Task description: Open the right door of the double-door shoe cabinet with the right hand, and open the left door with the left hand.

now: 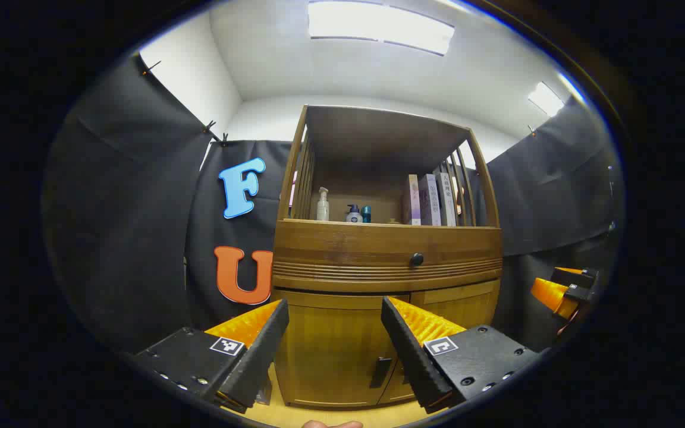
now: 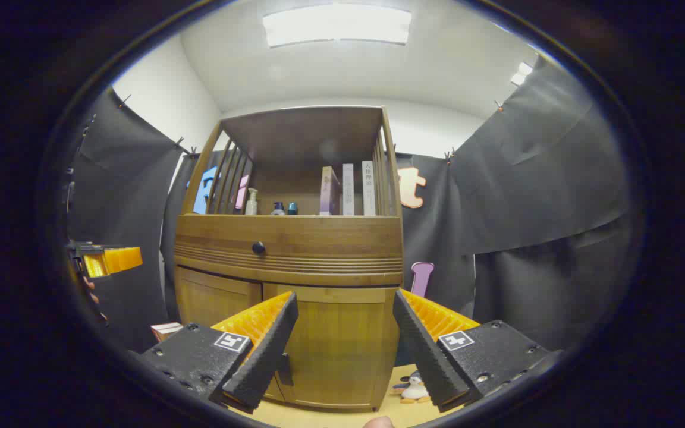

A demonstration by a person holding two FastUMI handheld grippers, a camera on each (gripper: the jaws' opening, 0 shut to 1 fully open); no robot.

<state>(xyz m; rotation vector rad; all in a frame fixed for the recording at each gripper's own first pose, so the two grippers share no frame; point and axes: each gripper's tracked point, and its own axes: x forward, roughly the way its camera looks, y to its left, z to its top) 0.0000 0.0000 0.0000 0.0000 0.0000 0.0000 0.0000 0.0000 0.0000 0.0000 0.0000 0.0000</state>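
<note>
A wooden double-door shoe cabinet (image 1: 387, 270) stands against the black cloth wall of the booth, on a pale wooden floor (image 2: 330, 416). Both lower doors are closed.

In the left gripper view, the left gripper (image 1: 333, 351) is held low in front of the cabinet with its jaws spread wide and nothing between them. The left door (image 1: 333, 351) shows in the gap between its fingers, and the dark handle (image 1: 380, 373) of that door sits near the inner edge of the door, close to the centre seam. The right door (image 1: 455, 309) is partly hidden behind one finger. At the far right edge of this view, the right gripper (image 1: 562, 291) is seen small and off to the side of the cabinet, apart from it.

In the right gripper view, the right gripper (image 2: 345, 348) also hangs low with jaws wide apart, gripping nothing. The right door (image 2: 342, 351) fills the gap between its fingers. Its dark handle (image 2: 285, 368) peeks out just beside one finger. The left door (image 2: 217, 300) is further off to the side.

Above the doors runs a drawer front with a round dark knob (image 1: 417, 259). Over that is an open shelf holding a white pump bottle (image 1: 322, 205), two smaller bottles (image 1: 358, 214) and a row of upright books (image 1: 431, 200). A small penguin toy (image 2: 415, 389) lies on the floor beside the cabinet's corner.
</note>
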